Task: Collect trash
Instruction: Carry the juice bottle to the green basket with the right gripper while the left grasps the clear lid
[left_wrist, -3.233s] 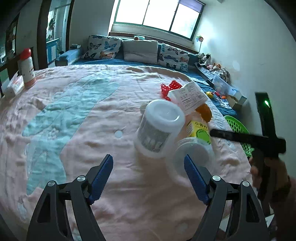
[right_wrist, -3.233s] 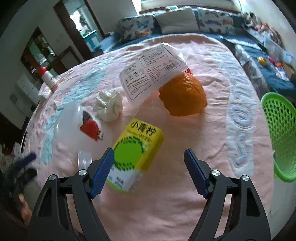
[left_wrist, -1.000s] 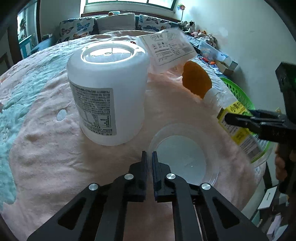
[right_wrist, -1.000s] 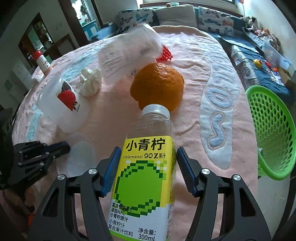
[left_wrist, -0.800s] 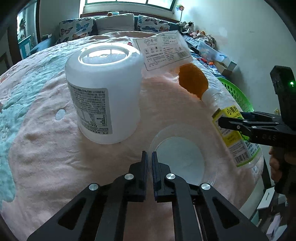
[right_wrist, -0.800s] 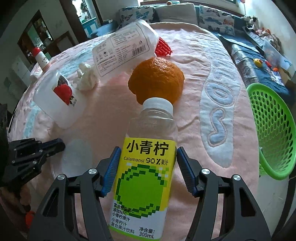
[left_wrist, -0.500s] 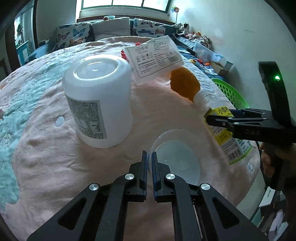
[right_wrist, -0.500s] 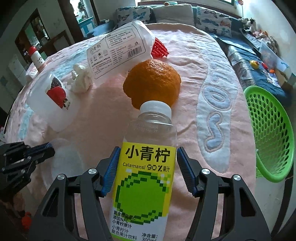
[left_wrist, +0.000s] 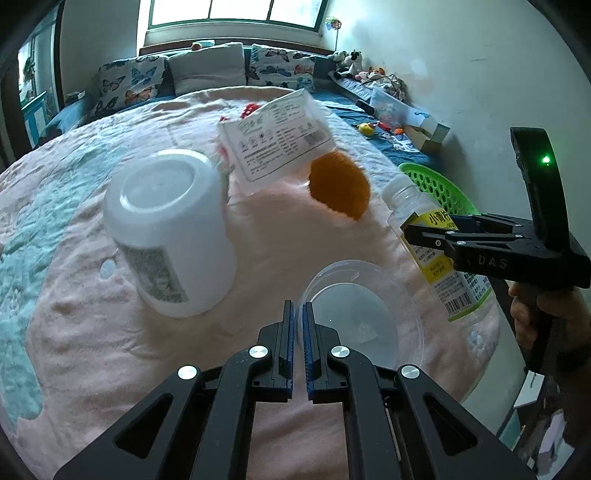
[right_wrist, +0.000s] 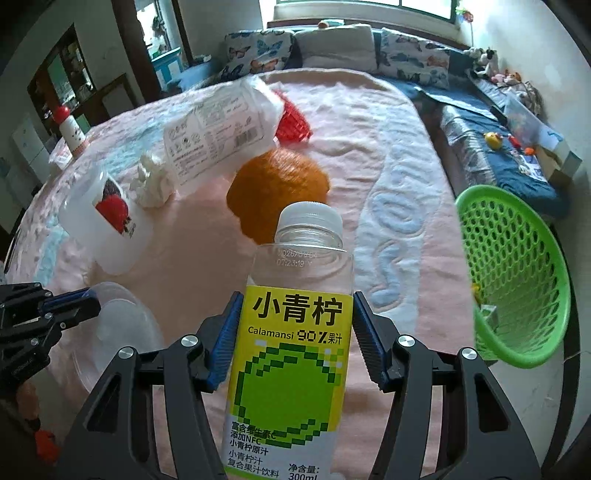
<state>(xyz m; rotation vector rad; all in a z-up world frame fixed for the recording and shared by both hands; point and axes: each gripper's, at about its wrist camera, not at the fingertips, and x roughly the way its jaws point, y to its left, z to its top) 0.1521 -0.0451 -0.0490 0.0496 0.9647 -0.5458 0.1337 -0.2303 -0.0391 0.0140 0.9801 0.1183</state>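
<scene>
My right tool (right_wrist: 295, 339) is clamped on the juice bottle (right_wrist: 291, 354), its blue pads pressed against both sides of the yellow-green label, the white cap pointing away from me over the pink quilt (right_wrist: 369, 122). My left tool (left_wrist: 298, 332) is closed tight on the rim of the clear plastic lid (left_wrist: 360, 317), which its own camera shows as a round transparent disc just in front of the tips.

From the right camera I can see the strawberry picture on the white tub (right_wrist: 107, 218), a crumpled tissue (right_wrist: 153, 182) beside it, and a red mesh piece (right_wrist: 291, 122) behind the printed plastic bag (right_wrist: 218, 133). The left camera shows only the tub's flat bottom and its printed back label (left_wrist: 166, 229), and the tissue is hidden from it. The left camera does show my right hand (left_wrist: 546, 317) on the tool's handle and a green light on its body.

The orange (right_wrist: 277, 188) sits just past the bottle's cap, with the bag leaning over it. The green basket (right_wrist: 513, 273) stands off the right edge of the bed, with 1 or 2 small scraps in it that I cannot identify. Butterfly pillows (right_wrist: 255, 48) line the far end, and a red-capped bottle (right_wrist: 72, 129) stands at the far left edge.
</scene>
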